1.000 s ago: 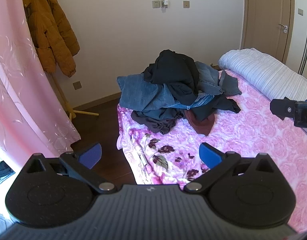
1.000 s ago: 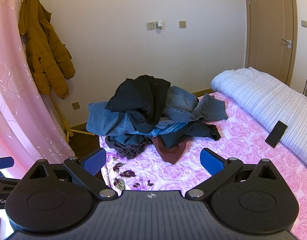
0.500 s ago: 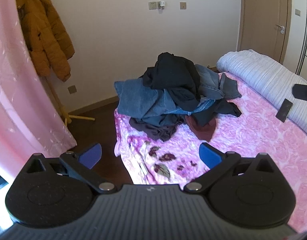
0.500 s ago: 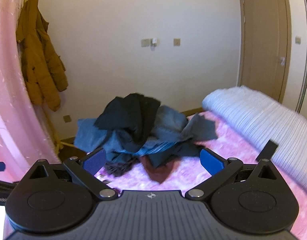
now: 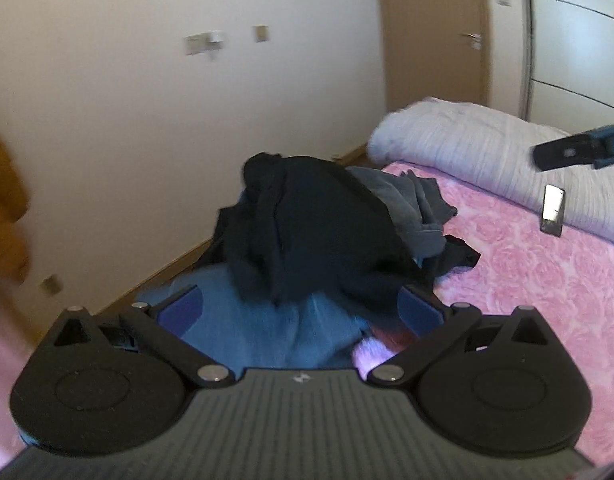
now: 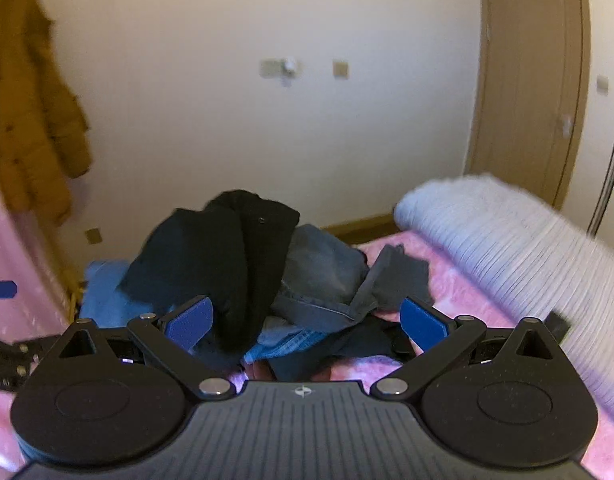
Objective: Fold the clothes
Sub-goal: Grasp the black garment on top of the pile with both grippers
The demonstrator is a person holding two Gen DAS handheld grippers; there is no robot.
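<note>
A heap of clothes lies at the far end of a pink flowered bed (image 5: 547, 280). On top is a black garment (image 5: 315, 224) (image 6: 227, 256), with grey-blue jeans (image 5: 411, 204) (image 6: 323, 276) and a light blue piece (image 5: 267, 328) (image 6: 103, 304) beneath it. My left gripper (image 5: 301, 310) is open just above the near side of the heap, its blue pads (image 5: 181, 312) empty. My right gripper (image 6: 307, 320) is open too, close in front of the heap and holding nothing. In the left wrist view the tip of the right gripper (image 5: 567, 154) shows at the right edge.
A rolled white quilt (image 5: 487, 148) (image 6: 527, 256) lies along the bed's right side, with a dark phone (image 5: 553, 210) leaning on it. A mustard coat (image 6: 31, 120) hangs at the left beside a pink curtain (image 6: 23, 280). A wooden door (image 6: 531, 80) stands at the back right.
Both grippers have moved forward toward the heap, which now fills the space between their fingers. The jaws stay open. The views are blurred by the motion.
</note>
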